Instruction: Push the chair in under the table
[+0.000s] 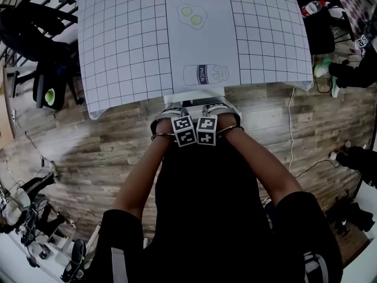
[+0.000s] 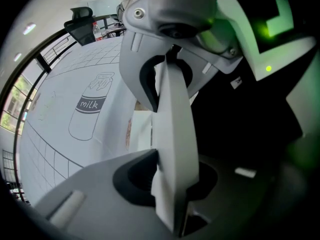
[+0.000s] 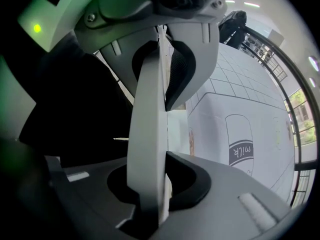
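Though the black chair (image 1: 206,158) blurs into the person's dark clothing, its back shows at the table's (image 1: 118,52) near edge. The left gripper (image 2: 175,149) and right gripper (image 3: 147,134), side by side, pinch its top narrowly. Bare wooden floor (image 1: 88,140) flanks it.

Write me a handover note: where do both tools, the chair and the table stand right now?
Left tool: jaws together, nothing seen between them, at the near edge of the table.
Right tool: the same, close beside it.
The black chair is below the person's arms, close to that edge; how far under, I cannot tell.
Left: finish the push, then withdraw.
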A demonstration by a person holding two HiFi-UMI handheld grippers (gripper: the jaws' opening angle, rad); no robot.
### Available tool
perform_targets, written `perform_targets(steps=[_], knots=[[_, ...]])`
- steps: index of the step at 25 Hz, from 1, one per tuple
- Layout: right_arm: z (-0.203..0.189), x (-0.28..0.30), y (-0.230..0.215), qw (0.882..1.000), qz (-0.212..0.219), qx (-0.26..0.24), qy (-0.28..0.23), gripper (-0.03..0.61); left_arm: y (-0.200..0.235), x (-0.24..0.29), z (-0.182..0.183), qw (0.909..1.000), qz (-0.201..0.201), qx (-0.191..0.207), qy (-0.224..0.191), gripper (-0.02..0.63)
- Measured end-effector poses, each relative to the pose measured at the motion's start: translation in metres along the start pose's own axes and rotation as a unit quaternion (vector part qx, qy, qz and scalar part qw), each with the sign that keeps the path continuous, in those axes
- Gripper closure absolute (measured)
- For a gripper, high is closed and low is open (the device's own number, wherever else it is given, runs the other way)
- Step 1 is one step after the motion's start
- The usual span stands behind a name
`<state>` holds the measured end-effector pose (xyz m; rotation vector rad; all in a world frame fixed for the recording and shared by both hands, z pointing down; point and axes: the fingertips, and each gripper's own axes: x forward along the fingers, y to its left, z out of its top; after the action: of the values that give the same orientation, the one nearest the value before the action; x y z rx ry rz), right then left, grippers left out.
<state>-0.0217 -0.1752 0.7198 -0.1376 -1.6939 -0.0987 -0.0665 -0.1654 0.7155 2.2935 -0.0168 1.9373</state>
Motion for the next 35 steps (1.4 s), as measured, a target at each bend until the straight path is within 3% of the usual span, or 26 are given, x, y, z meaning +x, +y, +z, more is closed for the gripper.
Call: perform_targets(steps=[10,35], knots=[[0.004,-0.002,-0.033,1.0,0.001,0.004,0.002,0.502,0.032,-0.006,-0.004,0.9999,-0.002,0.014,-0.001,0.525],[0.005,0.001,-0.086,0.999,0.008,0.03,0.008,0.497,0.084,-0.01,-0.007,0.9998,-0.006,0.006,-0.016,0.52]])
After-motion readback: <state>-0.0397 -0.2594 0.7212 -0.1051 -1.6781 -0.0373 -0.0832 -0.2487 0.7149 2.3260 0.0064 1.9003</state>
